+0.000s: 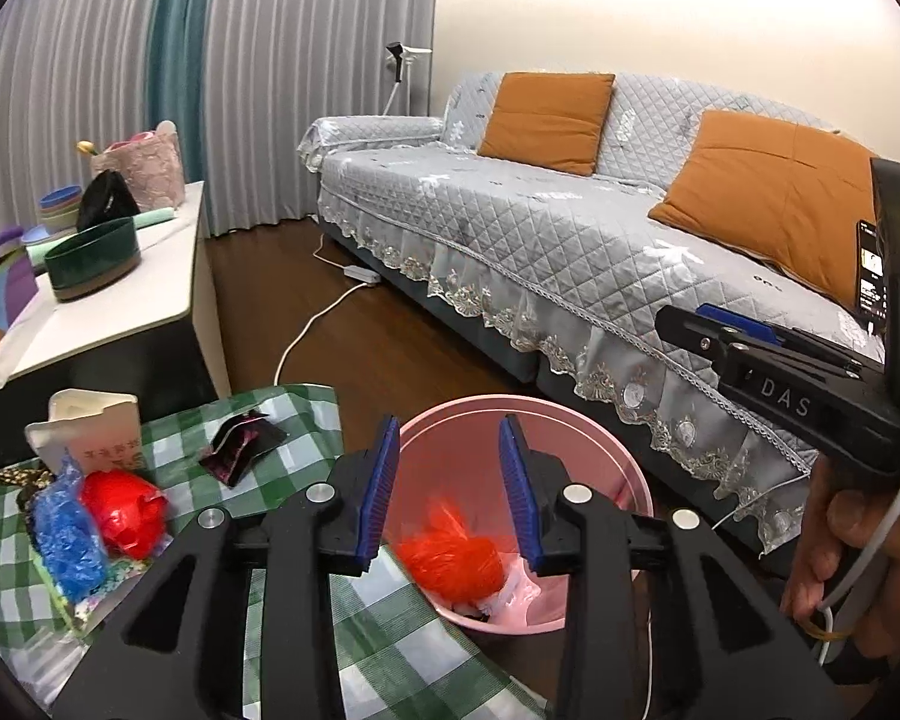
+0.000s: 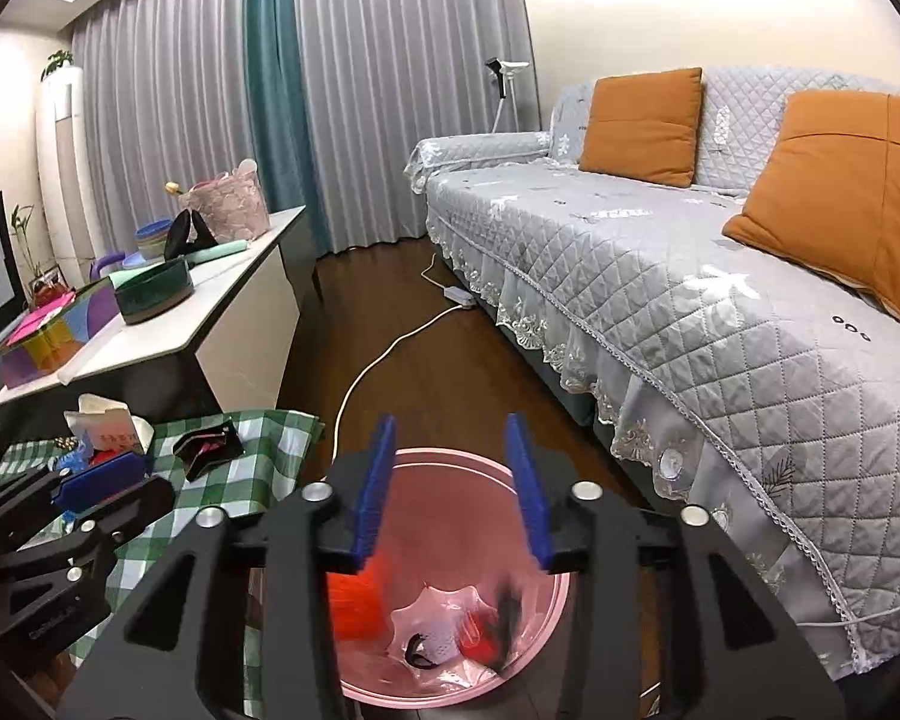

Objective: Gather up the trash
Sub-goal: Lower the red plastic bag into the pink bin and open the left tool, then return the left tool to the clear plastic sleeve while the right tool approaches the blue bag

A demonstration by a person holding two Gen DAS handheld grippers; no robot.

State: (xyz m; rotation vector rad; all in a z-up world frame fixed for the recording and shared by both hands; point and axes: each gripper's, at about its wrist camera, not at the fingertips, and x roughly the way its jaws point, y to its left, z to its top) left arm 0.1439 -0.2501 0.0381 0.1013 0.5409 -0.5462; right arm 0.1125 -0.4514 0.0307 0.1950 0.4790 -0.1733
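Observation:
My left gripper (image 1: pixel 450 420) stands open over the pink bin (image 1: pixel 576 420), with nothing between its blue pads. Below it, inside the bin, lies an orange-red plastic bag (image 1: pixel 450 552). My right gripper (image 2: pixel 449 420) is open over the same bin (image 2: pixel 450 455) and also holds nothing. Under it I see the orange-red bag (image 2: pixel 354 600), blurred, and a dark blurred piece (image 2: pixel 507 612) against the bin's pale liner. On the green checked cloth (image 1: pixel 306 414) lie a red bag (image 1: pixel 123 510), a blue bag (image 1: pixel 66 534), a dark wrapper (image 1: pixel 243 447) and a white carton (image 1: pixel 90 432).
The grey quilted sofa (image 1: pixel 540 228) with orange cushions runs along the right, close to the bin. A white cable (image 1: pixel 306 330) trails over the wooden floor beyond it. A white side table (image 1: pixel 150 276) at the left carries a green bowl (image 1: pixel 93 258) and other items.

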